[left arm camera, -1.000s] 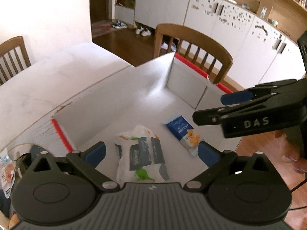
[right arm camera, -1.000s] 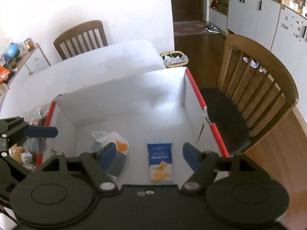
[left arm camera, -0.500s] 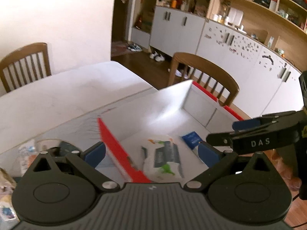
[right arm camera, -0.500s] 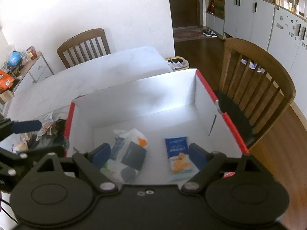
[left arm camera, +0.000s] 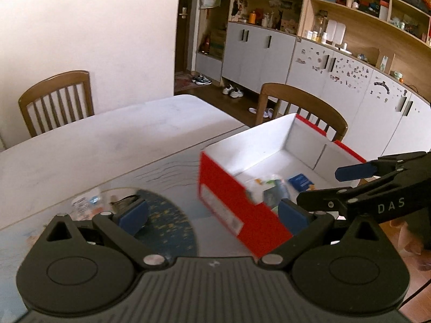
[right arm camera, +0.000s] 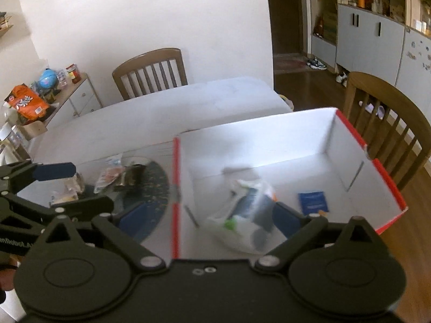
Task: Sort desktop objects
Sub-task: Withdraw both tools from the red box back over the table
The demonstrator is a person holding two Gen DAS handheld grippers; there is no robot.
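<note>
A red box with a white inside [left arm camera: 229, 215] [right arm camera: 269, 140] stands on the table. In it lie a white bag with dark print [left arm camera: 269, 191] [right arm camera: 247, 210] and a small blue snack packet [left arm camera: 300, 181] [right arm camera: 313, 203]. Left of the box, a round dark mat [left arm camera: 167, 223] [right arm camera: 150, 188] carries several loose snack packets [left arm camera: 86, 204] [right arm camera: 110, 175]. My left gripper [left arm camera: 212, 212] [right arm camera: 72, 188] hovers open over the mat and the box's near corner, holding nothing. My right gripper [right arm camera: 210, 216] [left arm camera: 320, 185] hangs over the box's left wall; its jaws are opening wide with nothing gripped.
The white table [left arm camera: 107, 145] stretches behind the box. Wooden chairs stand at its far side [left arm camera: 56, 94] and behind the box [left arm camera: 301, 102]. A low sideboard [right arm camera: 78, 94] with an orange bag and jars is at the far left. Grey cabinets [left arm camera: 256, 53] line the back.
Both grippers have drawn back and up from inside the box and shifted left, so the red outer wall and the mat show. The right jaws have spread wider. Bag and packet stay in the box.
</note>
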